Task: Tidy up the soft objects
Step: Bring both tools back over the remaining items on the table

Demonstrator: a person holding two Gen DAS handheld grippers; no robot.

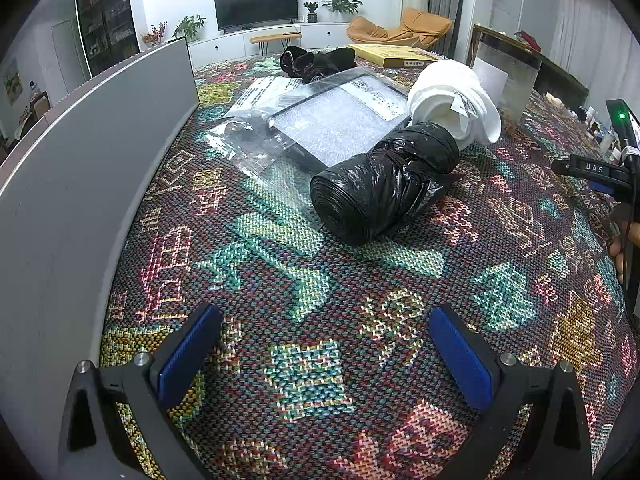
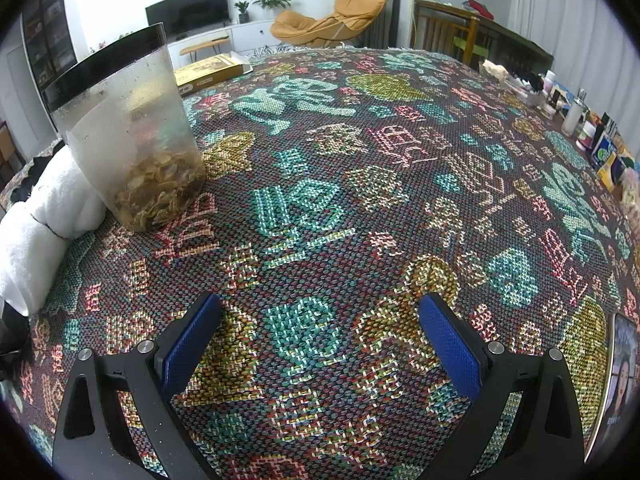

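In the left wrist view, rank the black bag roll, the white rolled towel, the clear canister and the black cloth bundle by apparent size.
1. black bag roll, largest, though nearest the camera.
2. white rolled towel and clear canister: look alike, so unranked.
3. black cloth bundle, smallest, but farthest away.

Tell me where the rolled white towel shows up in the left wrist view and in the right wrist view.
Left wrist view: white towel upper right of centre, behind the black bag roll.
Right wrist view: white towel at the left edge.
Shared landmark: the clear plastic container with a black rim stands right beside the towel in both.
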